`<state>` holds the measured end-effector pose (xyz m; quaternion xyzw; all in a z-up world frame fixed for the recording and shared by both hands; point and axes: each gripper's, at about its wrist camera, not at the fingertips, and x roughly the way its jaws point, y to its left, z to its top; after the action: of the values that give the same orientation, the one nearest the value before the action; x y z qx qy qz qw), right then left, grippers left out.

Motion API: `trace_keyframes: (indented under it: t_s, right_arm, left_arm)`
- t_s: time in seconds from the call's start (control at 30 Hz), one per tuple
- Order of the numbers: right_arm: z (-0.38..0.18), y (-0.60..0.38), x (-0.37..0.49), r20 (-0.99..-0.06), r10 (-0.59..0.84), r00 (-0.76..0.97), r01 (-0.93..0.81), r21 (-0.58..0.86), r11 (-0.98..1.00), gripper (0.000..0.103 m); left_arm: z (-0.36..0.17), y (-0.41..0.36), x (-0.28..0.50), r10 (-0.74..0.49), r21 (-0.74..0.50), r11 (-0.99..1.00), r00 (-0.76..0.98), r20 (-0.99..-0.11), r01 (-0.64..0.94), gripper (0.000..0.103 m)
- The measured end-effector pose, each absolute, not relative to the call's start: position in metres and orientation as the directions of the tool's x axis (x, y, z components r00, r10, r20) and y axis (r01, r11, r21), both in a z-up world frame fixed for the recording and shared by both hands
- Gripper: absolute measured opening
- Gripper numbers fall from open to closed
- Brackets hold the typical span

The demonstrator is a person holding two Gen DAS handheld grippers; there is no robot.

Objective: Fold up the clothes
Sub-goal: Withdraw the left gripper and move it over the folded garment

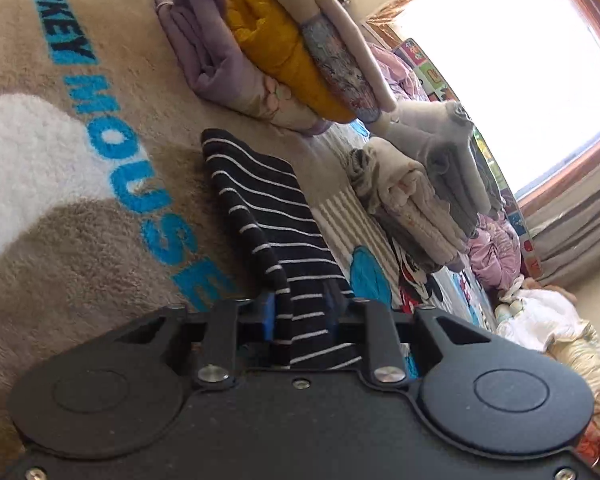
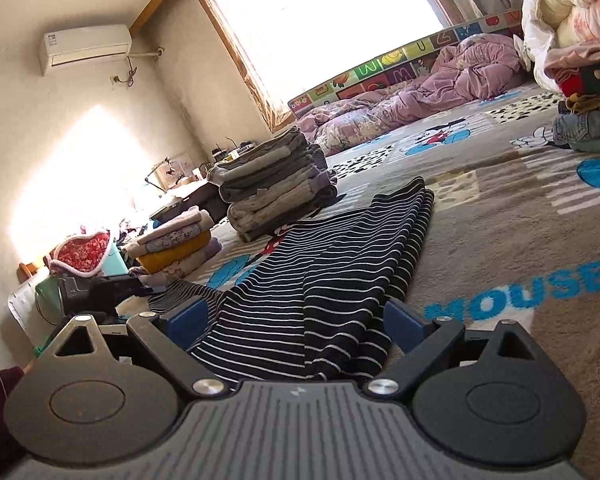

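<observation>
Through my left wrist camera, my left gripper [image 1: 304, 316] is clamped down on the near end of a black shirt with thin white stripes [image 1: 260, 208]. The cloth is bunched between the two blue pads [image 1: 267, 312], which press on it from both sides. From the gripper the shirt runs straight ahead over a brown plush blanket [image 1: 60, 240] with big blue letters. Ahead of the gripper and past the far end of the shirt lies a folded pile with a yellow sweater [image 1: 276, 48] in it. Ahead and to the right of the gripper stands a second pile of grey and beige clothes [image 1: 420, 192]. Further right a bright window [image 1: 512, 60] fills the view.

Through my right wrist camera, my right gripper [image 2: 296, 320] stands wide open. Its blue pads [image 2: 404, 322] sit on either side of the same striped shirt [image 2: 332, 264], and neither pad presses on it. The shirt lies flat on the blanket [image 2: 520, 240], starting between the fingers and stretching away ahead of the gripper. Ahead and slightly left of the gripper is the grey and beige pile [image 2: 276, 188]; nearer and further left is the pile with the yellow sweater [image 2: 172, 254]. Just left of my right gripper I can see the dark body of my left gripper [image 2: 100, 292] at the shirt's edge. Far ahead lies a rumpled pink quilt [image 2: 420, 96] under the window [image 2: 324, 20].
</observation>
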<state>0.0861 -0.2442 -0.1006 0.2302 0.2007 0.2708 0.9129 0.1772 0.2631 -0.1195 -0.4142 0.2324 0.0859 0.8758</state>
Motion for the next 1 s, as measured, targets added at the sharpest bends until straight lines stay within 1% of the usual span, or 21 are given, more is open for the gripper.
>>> trace_keyframes:
  t_s: [0.03, 0.1, 0.2, 0.33, 0.47, 0.57, 0.73, 0.77, 0.8, 0.83, 0.87, 0.9, 0.97, 1.0]
  right_arm:
    - [-0.104, -0.249, 0.090, -0.229, 0.602, 0.765, -0.394, 0.573, 0.719, 0.094]
    - [-0.113, -0.258, 0.099, -0.200, 0.631, 0.750, -0.373, 0.660, 0.652, 0.094]
    - [-0.123, -0.262, 0.107, -0.158, 0.661, 0.733, -0.354, 0.742, 0.570, 0.094]
    - [-0.131, -0.264, 0.116, -0.123, 0.673, 0.729, -0.330, 0.798, 0.503, 0.094]
    - [-0.139, -0.272, 0.119, -0.084, 0.667, 0.740, -0.298, 0.848, 0.438, 0.094]
    - [-0.145, -0.281, 0.119, -0.056, 0.649, 0.759, -0.267, 0.882, 0.388, 0.094]
    - [-0.161, -0.296, 0.121, -0.047, 0.606, 0.794, -0.188, 0.929, 0.319, 0.094]
    - [-0.165, -0.298, 0.121, -0.049, 0.602, 0.797, -0.177, 0.934, 0.311, 0.094]
    - [-0.168, -0.299, 0.122, -0.050, 0.598, 0.800, -0.168, 0.938, 0.303, 0.093]
    - [-0.169, -0.300, 0.122, -0.045, 0.594, 0.803, -0.165, 0.941, 0.295, 0.093]
    - [-0.171, -0.300, 0.123, -0.041, 0.591, 0.806, -0.163, 0.944, 0.288, 0.093]
    - [-0.172, -0.301, 0.123, -0.036, 0.587, 0.809, -0.161, 0.946, 0.280, 0.093]
    - [-0.171, -0.301, 0.123, -0.032, 0.587, 0.809, -0.169, 0.944, 0.283, 0.096]
    - [-0.170, -0.299, 0.124, -0.046, 0.588, 0.808, -0.168, 0.938, 0.304, 0.097]
  left_arm:
    - [-0.112, 0.254, 0.178, -0.041, -0.662, 0.680, 0.886, -0.463, -0.314, 0.003]
    - [-0.095, 0.230, 0.180, -0.082, -0.634, 0.743, 0.910, -0.407, -0.216, 0.003]
    - [-0.073, 0.186, 0.180, -0.195, -0.597, 0.801, 0.920, -0.341, -0.052, 0.003]
    - [-0.047, 0.110, 0.177, -0.319, -0.448, 0.880, 0.896, -0.309, 0.159, 0.003]
    - [-0.043, 0.036, 0.173, -0.432, -0.343, 0.883, 0.842, -0.322, 0.321, 0.003]
    - [-0.049, -0.014, 0.172, -0.486, -0.261, 0.872, 0.797, -0.359, 0.414, 0.003]
    - [-0.074, -0.076, 0.173, -0.564, -0.192, 0.820, 0.702, -0.435, 0.540, 0.002]
    - [-0.079, -0.082, 0.173, -0.582, -0.191, 0.804, 0.676, -0.453, 0.564, 0.008]
    - [-0.080, -0.084, 0.171, -0.605, -0.203, 0.783, 0.645, -0.467, 0.588, 0.034]
    - [-0.079, -0.082, 0.168, -0.633, -0.223, 0.760, 0.617, -0.467, 0.610, 0.047]
    - [-0.076, -0.075, 0.164, -0.656, -0.240, 0.742, 0.605, -0.451, 0.626, 0.056]
    - [-0.071, -0.068, 0.159, -0.668, -0.246, 0.733, 0.602, -0.438, 0.634, 0.056]
    - [-0.066, -0.044, 0.155, -0.655, -0.269, 0.751, 0.628, -0.421, 0.603, 0.056]
    - [-0.064, -0.030, 0.153, -0.646, -0.286, 0.761, 0.644, -0.411, 0.582, 0.056]
